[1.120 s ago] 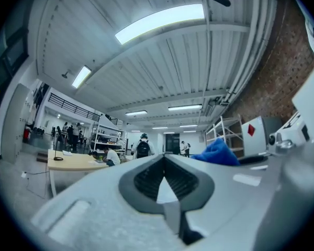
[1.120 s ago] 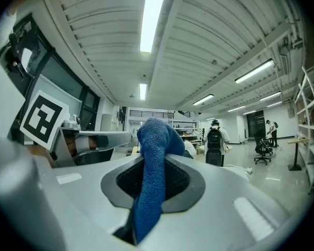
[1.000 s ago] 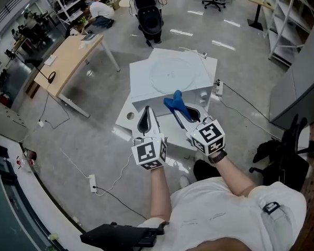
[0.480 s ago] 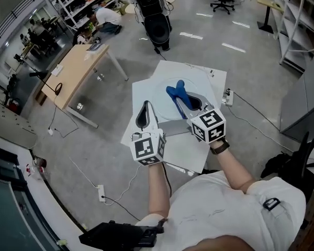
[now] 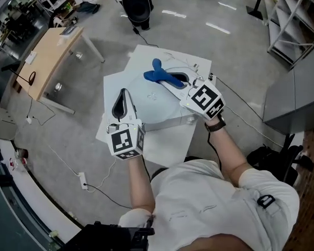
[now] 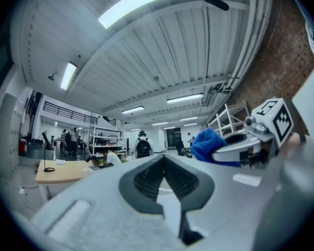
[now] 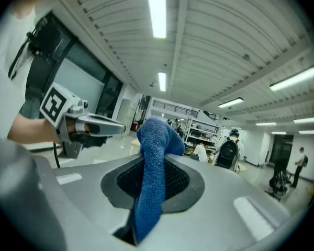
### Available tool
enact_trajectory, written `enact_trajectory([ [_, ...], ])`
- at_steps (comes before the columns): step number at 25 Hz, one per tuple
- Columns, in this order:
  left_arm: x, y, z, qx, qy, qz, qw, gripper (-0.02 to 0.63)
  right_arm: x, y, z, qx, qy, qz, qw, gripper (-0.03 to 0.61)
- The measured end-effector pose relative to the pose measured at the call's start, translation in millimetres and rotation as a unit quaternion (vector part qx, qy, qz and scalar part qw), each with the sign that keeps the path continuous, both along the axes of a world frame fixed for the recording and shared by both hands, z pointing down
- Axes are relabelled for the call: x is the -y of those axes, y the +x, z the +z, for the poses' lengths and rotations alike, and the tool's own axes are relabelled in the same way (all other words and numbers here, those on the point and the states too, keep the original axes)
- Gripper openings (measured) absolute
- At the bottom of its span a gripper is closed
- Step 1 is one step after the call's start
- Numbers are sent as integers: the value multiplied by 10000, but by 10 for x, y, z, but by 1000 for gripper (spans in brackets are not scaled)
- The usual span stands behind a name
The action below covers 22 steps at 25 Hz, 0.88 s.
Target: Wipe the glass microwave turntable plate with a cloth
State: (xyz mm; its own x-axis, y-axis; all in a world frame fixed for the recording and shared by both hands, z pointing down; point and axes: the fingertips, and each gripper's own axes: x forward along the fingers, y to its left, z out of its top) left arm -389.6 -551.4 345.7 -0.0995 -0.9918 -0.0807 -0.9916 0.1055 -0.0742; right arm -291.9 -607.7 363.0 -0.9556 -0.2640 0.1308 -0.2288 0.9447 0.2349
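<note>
Workshop floor, low white box (image 5: pixel 141 56): glass turntable plate (image 5: pixel 146 106) lies flat on top, right gripper (image 5: pixel 165 78) fingers clamped on blue cloth (image 5: pixel 156 72) above the plate's far rim, left gripper (image 5: pixel 122 94) fingers closed and empty near its left edge; wiping looks barely begun.

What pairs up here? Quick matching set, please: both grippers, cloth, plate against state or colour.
1. left gripper
2. right gripper
3. cloth
4. glass plate

A. blue
B. shut on the cloth
C. lying flat on the white box
D. shut, nothing between the jaws

Pairs: 1-D, 2-B, 3-A, 4-C
</note>
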Motion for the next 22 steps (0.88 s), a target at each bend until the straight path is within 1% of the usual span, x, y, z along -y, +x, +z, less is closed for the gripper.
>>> enact_trajectory([
  [3, 74, -166, 160, -12, -245, -150, 9996, 2, 190, -260, 64, -656, 520, -515, 9952, 55],
  [5, 61, -353, 333, -45, -468, -295, 9985, 2, 210, -543, 201, -1114, 826, -1015, 9851, 57],
  [6, 51, -445, 386, -83, -541, -360, 9979, 2, 202, -693, 301, -1439, 1014, -1266, 9762, 57],
  [7, 43, -526, 413, -136, -589, -398, 9974, 2, 182, -840, 420, -1802, 1188, -1517, 9646, 57],
  [8, 33, -603, 423, -192, -619, -421, 9970, 2, 146, -978, 562, -2161, 1302, -1771, 9513, 58],
  [10, 4, -759, 416, -267, -621, -471, 9966, 2, 37, -1207, 869, -2768, 1382, -2268, 9235, 58],
  [12, -20, -887, 419, -316, -593, -515, 9964, 2, -94, -1380, 1114, -3168, 1471, -2684, 8977, 58],
  [14, -38, -992, 477, -387, -600, -557, 9959, 2, -237, -1519, 1301, -3409, 1584, -2993, 8770, 59],
  [16, -46, -1066, 551, -484, -630, -570, 9952, 2, -334, -1627, 1468, -3625, 1675, -3184, 8598, 60],
  [19, -27, -1114, 608, -581, -662, -460, 9951, 2, -261, -1761, 1682, -4019, 1913, -3166, 8377, 60],
  [21, -2, -1129, 632, -597, -682, -362, 9952, 2, -109, -1817, 1771, -4247, 2058, -2997, 8291, 60],
  [22, 12, -1136, 643, -608, -697, -316, 9952, 2, -20, -1829, 1794, -4330, 2075, -2888, 8283, 60],
])
